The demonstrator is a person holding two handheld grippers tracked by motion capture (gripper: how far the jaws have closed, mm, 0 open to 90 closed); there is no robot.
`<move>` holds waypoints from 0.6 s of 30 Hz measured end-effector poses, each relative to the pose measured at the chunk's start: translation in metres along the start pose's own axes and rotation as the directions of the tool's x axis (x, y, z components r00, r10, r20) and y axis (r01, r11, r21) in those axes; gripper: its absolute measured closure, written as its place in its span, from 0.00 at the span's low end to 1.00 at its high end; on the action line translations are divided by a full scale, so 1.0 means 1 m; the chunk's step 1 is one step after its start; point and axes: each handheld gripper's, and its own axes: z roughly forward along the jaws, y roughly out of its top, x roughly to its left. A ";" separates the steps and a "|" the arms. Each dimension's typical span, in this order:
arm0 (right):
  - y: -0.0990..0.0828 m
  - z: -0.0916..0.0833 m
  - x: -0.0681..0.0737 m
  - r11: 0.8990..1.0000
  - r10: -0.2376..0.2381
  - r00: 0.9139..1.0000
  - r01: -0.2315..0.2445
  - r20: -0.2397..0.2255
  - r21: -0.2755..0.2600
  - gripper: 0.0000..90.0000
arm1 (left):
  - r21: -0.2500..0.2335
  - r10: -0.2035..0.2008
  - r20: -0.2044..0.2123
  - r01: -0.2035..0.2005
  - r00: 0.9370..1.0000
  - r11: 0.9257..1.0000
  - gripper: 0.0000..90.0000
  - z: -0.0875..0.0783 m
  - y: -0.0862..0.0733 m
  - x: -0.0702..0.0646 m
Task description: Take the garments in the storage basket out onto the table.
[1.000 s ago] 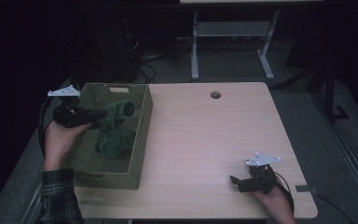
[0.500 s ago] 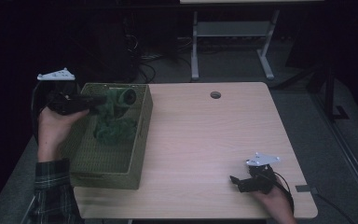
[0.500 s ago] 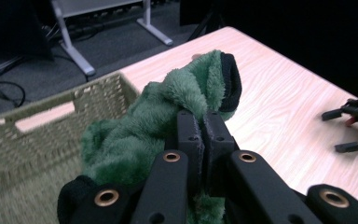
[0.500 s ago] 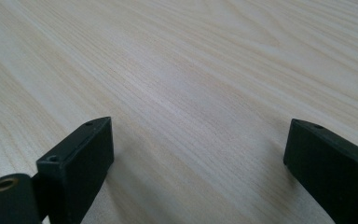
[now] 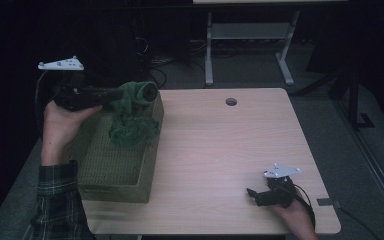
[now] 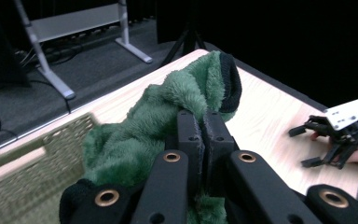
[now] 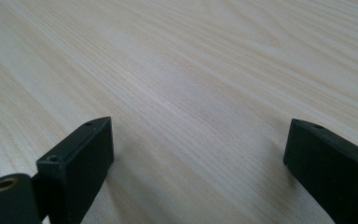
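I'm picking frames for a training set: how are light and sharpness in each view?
High view: dim, room behind nearly black, the green fleece garment still readable. Left gripper view: jaws and fleece sharp, woven basket blurred. Right gripper view: bright, even light on the table, near jaws slightly soft.

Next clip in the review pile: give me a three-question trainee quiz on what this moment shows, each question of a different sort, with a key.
1. True or false: the left gripper has its jaws shut on the green fuzzy cloth.
2. What lies straight under the hanging cloth? A) bare table B) the woven basket C) the floor
3. Fill in: the right gripper rests near the table's near right corner with its jaws ____.

Key
1. True; in the left gripper view the black pads pinch the fabric.
2. B; the cloth's lower end hangs over the basket's far end.
3. Open; the right gripper view shows bare wood between them.
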 end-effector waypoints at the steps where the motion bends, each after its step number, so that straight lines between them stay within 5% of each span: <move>1: 0.000 0.000 0.000 1.000 0.000 1.000 0.000 0.000 0.000 0.09 | 0.001 0.003 0.004 -0.003 1.000 1.000 0.97 0.002 0.003 -0.003; 18: 0.000 0.000 0.000 1.000 0.003 1.000 -0.003 -0.001 -0.001 0.09 | 0.015 0.093 0.123 -0.095 0.988 0.995 0.97 0.057 0.037 -0.051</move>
